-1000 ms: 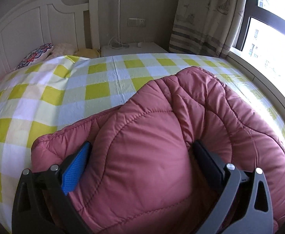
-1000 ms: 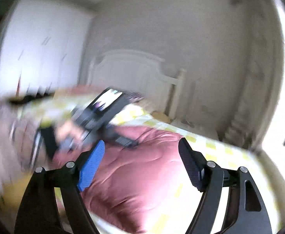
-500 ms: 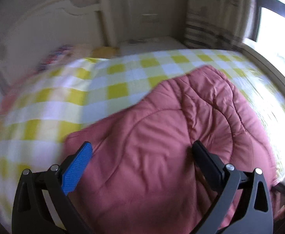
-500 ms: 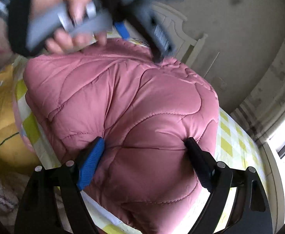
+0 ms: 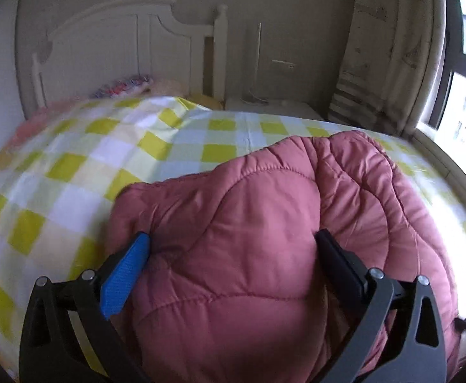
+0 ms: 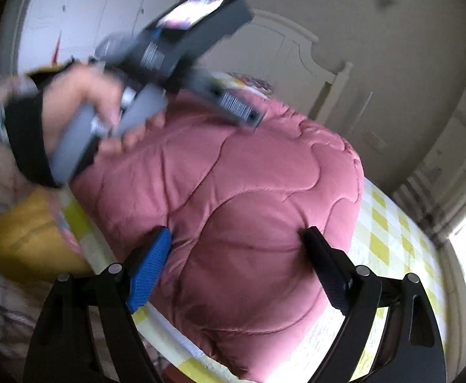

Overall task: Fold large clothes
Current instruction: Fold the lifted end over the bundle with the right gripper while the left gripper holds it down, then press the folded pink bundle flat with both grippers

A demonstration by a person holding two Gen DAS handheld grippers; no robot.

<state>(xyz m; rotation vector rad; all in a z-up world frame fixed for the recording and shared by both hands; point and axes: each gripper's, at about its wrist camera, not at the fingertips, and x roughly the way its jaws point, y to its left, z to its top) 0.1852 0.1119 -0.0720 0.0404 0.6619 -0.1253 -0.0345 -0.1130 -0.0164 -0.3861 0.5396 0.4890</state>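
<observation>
Pink quilted jacket bunched in a thick mound on the bed with the yellow-checked sheet, directly ahead of both tools. Left tool spread wide, blue pad and black pad both pressed into the padded fabric, a fat fold bulging between them. Right tool likewise wide, just been narrowing, pads dug into the near end of the jacket with the fabric swelling between. Beyond the right tool, up and to the left, blurred: a hand gripping the left tool's grey handle above the jacket. Headboard beyond the left tool.
</observation>
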